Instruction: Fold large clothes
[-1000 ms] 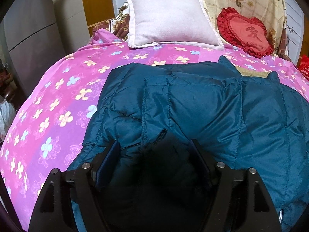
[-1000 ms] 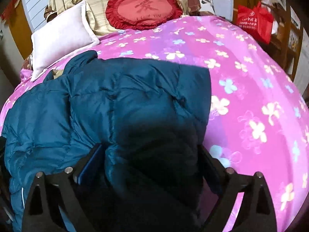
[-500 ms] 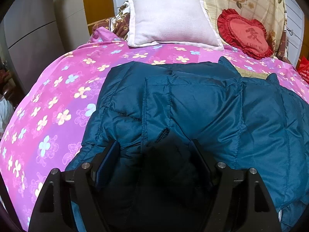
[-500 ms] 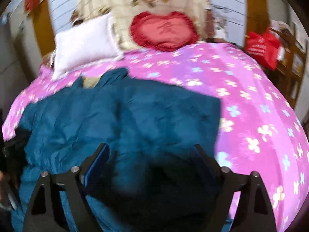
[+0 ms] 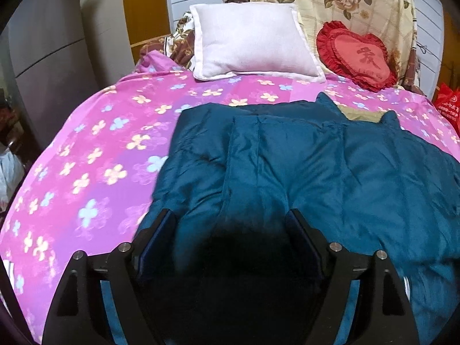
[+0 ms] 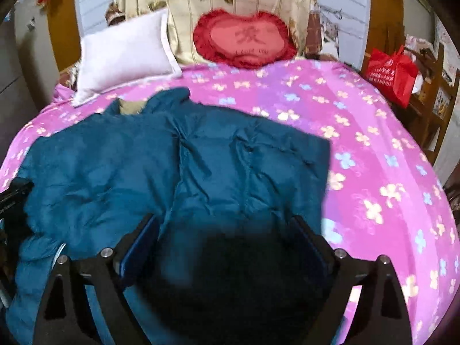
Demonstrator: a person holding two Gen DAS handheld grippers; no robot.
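A bed (image 5: 95, 155) covered by a pink-and-purple sheet printed with pale flowers carries a quilted teal puffer jacket (image 5: 316, 166) spread flat across its near half — collar toward the headboard. At the head lie a white rectangular pillow (image 5: 253, 46) and, beside it, a red heart-shaped frilled cushion (image 5: 356, 54).

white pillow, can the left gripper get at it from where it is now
Probably yes, but not without moving up the bed: the left gripper is open over the blue jacket, and only bare pink bedspread lies before the white pillow.
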